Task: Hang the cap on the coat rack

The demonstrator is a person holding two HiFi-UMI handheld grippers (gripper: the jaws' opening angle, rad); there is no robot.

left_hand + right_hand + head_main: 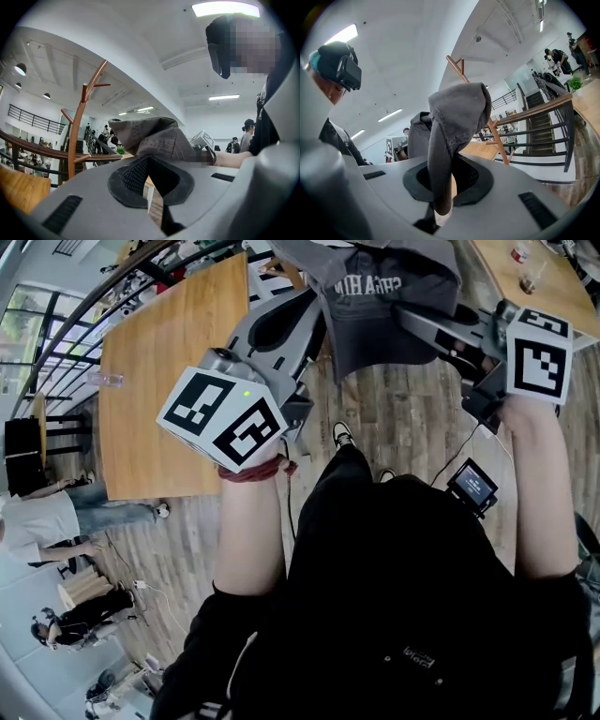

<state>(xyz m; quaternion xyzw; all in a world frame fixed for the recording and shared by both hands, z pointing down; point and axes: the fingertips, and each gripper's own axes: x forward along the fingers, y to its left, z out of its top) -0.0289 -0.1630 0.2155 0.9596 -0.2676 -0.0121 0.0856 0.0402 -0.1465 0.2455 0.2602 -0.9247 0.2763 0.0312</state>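
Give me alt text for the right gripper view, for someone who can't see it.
The right hand-held gripper is clamped on the brim of a grey cap that rises mid-frame. A wooden coat rack stands behind it; the person's headset shows upper left.

Both bare arms reach out ahead of the body, elbows wide and claws angled in toward one another. The left forearm [248, 540] runs up to the left claw [149, 159], with the left cube [225, 416] of square markers sitting over the hand. Its jaws meet at the tips, and as far as I can tell they nip the edge of the cap [375, 296]. The right forearm [544, 493] rises to the right claw [440, 161], with the right cube [539, 357] over the hand. Its jaws are nearly together, pinching the cap's brim between the pads.
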